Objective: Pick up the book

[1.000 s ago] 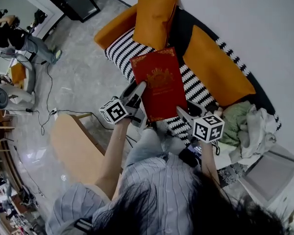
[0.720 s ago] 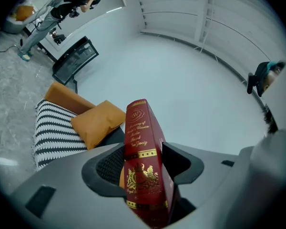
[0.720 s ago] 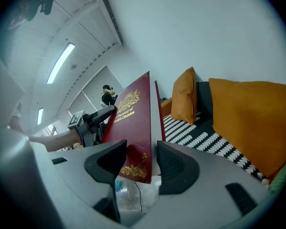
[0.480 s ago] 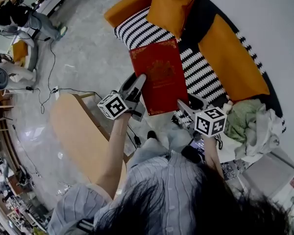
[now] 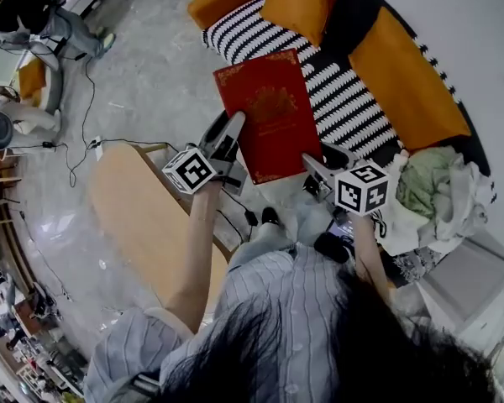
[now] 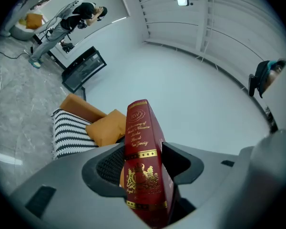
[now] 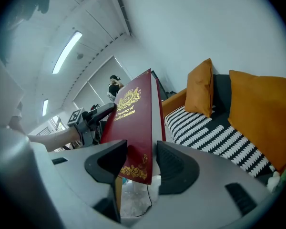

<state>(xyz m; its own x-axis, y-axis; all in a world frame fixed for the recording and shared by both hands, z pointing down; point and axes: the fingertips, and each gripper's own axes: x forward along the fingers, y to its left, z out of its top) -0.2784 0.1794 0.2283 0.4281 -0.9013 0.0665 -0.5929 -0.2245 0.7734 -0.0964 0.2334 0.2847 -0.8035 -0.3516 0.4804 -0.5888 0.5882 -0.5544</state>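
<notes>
The red book [image 5: 269, 116] with gold print is held in the air between both grippers, in front of the striped sofa seat [image 5: 344, 99]. My left gripper [image 5: 227, 137] is shut on its left edge; in the left gripper view the spine [image 6: 142, 147] stands upright between the jaws of that gripper [image 6: 143, 168]. My right gripper [image 5: 315, 170] is shut on the book's near right corner. In the right gripper view the cover [image 7: 131, 118] rises out of the right gripper [image 7: 140, 163], with the left gripper beyond it.
Orange cushions [image 5: 307, 2] [image 5: 407, 74] lean on the sofa's back. A heap of clothes [image 5: 437, 200] lies at its right end. A wooden table [image 5: 143, 225] stands at my left, cables trail over the marble floor [image 5: 143, 82], and a person [image 5: 25, 19] stands far left.
Both grippers have drawn the book back from the sofa toward me. Its near end now hangs past the seat's front edge, over the floor.
</notes>
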